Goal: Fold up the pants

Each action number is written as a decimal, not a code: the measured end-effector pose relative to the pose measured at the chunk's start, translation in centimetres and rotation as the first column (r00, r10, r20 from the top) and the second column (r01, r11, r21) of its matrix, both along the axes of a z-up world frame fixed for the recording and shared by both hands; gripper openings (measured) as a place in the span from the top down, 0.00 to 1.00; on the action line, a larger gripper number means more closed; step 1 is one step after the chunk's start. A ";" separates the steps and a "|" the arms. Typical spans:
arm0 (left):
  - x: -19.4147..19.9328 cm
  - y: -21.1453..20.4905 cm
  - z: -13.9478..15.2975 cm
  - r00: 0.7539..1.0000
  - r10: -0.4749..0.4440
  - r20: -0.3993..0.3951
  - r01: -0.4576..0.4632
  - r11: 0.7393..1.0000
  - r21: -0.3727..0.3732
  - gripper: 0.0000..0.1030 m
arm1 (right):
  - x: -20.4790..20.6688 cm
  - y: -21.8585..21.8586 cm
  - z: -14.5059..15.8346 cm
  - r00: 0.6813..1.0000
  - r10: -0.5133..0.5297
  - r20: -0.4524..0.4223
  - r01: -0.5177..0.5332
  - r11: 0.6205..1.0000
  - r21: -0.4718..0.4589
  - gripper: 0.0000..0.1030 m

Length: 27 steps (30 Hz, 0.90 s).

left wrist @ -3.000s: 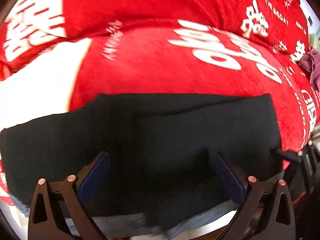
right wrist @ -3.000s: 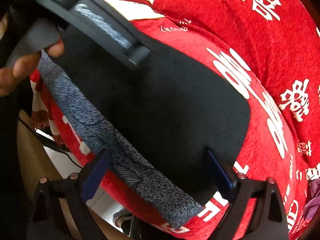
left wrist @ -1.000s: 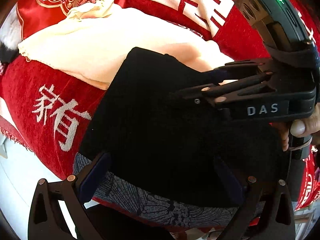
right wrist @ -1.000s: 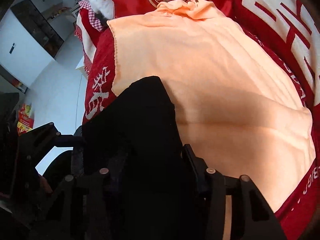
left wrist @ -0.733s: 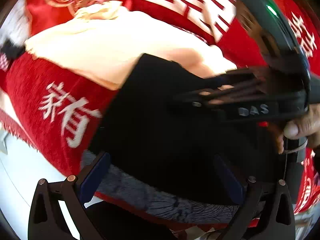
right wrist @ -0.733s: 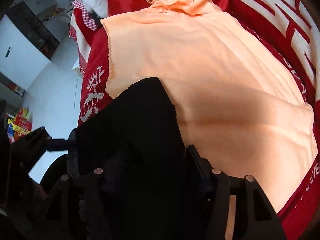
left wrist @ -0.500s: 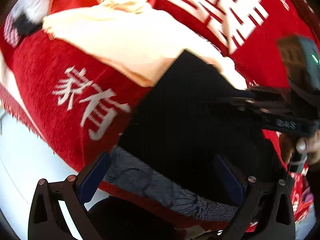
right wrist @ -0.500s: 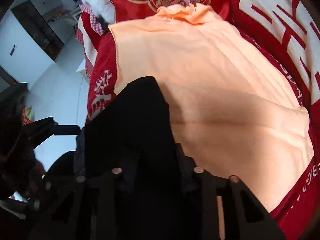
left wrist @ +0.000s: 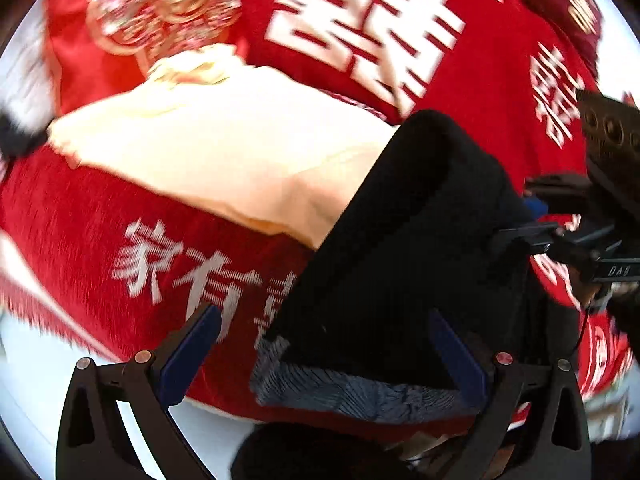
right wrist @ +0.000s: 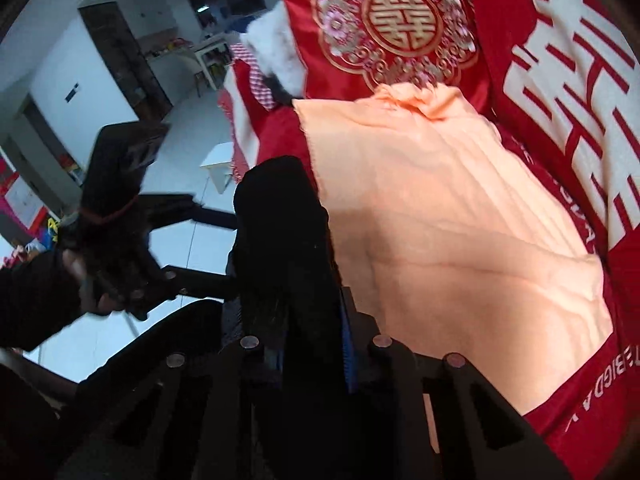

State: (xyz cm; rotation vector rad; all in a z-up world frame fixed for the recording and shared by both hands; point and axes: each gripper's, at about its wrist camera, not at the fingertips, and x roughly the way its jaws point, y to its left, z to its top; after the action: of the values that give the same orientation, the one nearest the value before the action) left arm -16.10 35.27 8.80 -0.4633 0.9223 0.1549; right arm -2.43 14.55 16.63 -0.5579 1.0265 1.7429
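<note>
Pants (left wrist: 404, 248), black, lie near the front edge of the red cover (left wrist: 132, 216), their far end reaching over the peach towel (left wrist: 224, 152) spread behind them. One grey patterned lining edge (left wrist: 352, 392) shows along their near hem, right at the cover's drop to the pale floor (right wrist: 188, 152), which lies open to the left. A second ago the pants lay flat. Now the right gripper (right wrist: 314, 344) is raising a fold of them off the bed, its jaws closing with the black cloth pinched between the blue pads. The left gripper (left wrist: 324, 344) has drifted sideways and up. Its fingers (left wrist: 188, 344) stand wide apart with nothing between them, hovering over the near hem. From the left wrist view the right gripper sits at the right edge, clamped on the pants' side. Count: one pair of pants, one towel, two grippers, one embroidered red cushion (right wrist: 392, 28) behind the towel.
</note>
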 end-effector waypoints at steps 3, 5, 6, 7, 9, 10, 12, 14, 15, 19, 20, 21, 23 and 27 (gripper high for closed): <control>1.7 1.0 0.1 0.995 -0.092 0.031 0.093 0.995 -0.030 0.00 | -0.2 -0.3 0.7 1.000 0.012 0.014 -0.012 1.000 0.008 0.78; 2.8 1.4 0.0 0.982 -0.179 0.059 0.184 0.978 -0.101 0.00 | -0.2 -0.6 1.0 1.000 0.013 0.013 -0.013 1.000 0.013 0.78; 3.6 1.3 -0.4 0.968 -0.238 0.074 0.246 0.960 -0.136 0.00 | -0.2 -0.7 1.1 1.000 0.018 0.010 -0.018 1.000 0.016 0.78; 4.1 0.7 -0.6 0.955 -0.288 0.073 0.296 0.943 -0.154 0.00 | -0.2 -0.9 1.2 1.000 0.022 0.007 -0.022 1.000 0.020 0.78; 5.7 -0.5 -1.4 0.924 -0.380 0.046 0.382 0.910 -0.161 0.00 | -0.1 -1.3 1.5 1.000 0.030 0.000 -0.030 0.999 0.029 0.78; 6.5 -1.4 -1.7 0.905 -0.424 0.029 0.423 0.892 -0.162 0.00 | 0.0 -1.3 1.6 1.000 0.031 -0.003 -0.031 0.999 0.032 0.78; 7.5 -3.1 -2.0 0.880 -0.475 -0.005 0.469 0.871 -0.145 0.00 | 0.0 -1.5 1.6 0.999 0.033 -0.010 -0.032 0.999 0.034 0.78; 8.0 -4.0 -2.2 0.884 -0.466 -0.045 0.461 0.883 -0.087 0.01 | 0.3 -1.5 1.2 1.000 0.024 -0.006 -0.024 1.000 0.019 0.78; 8.2 -4.1 -2.4 0.889 -0.452 -0.065 0.448 0.891 -0.074 0.18 | 0.6 -1.4 0.9 1.000 0.012 -0.012 -0.011 1.000 0.008 0.78; 8.8 -4.4 -3.6 0.894 -0.431 -0.123 0.420 0.901 -0.108 0.62 | 2.5 -0.6 -0.5 0.995 -0.095 -0.029 0.092 0.992 -0.082 0.67; 8.9 -4.6 -3.6 0.896 -0.424 -0.132 0.415 0.905 -0.094 0.63 | 3.1 -0.8 -0.4 0.991 -0.131 -0.026 0.128 0.988 -0.084 0.67; 9.0 -4.9 -3.4 0.899 -0.416 -0.141 0.408 0.909 -0.080 0.64 | 3.9 -1.3 0.1 0.984 -0.171 -0.042 0.168 0.983 -0.071 0.67; 9.3 -5.2 -3.1 0.899 -0.409 -0.153 0.404 0.912 -0.067 0.65 | 5.5 -3.2 1.4 0.965 -0.259 -0.046 0.257 0.965 -0.047 0.64; 9.0 -5.7 -2.5 0.896 -0.414 -0.160 0.412 0.910 -0.047 0.67 | 5.6 -8.3 1.6 0.955 -0.278 0.102 0.287 0.953 -0.094 0.51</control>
State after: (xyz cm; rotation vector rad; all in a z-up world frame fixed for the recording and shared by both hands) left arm -7.07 29.62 6.32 -0.2575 1.1676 -0.2037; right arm 3.17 6.22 18.19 -0.5220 1.0866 1.4056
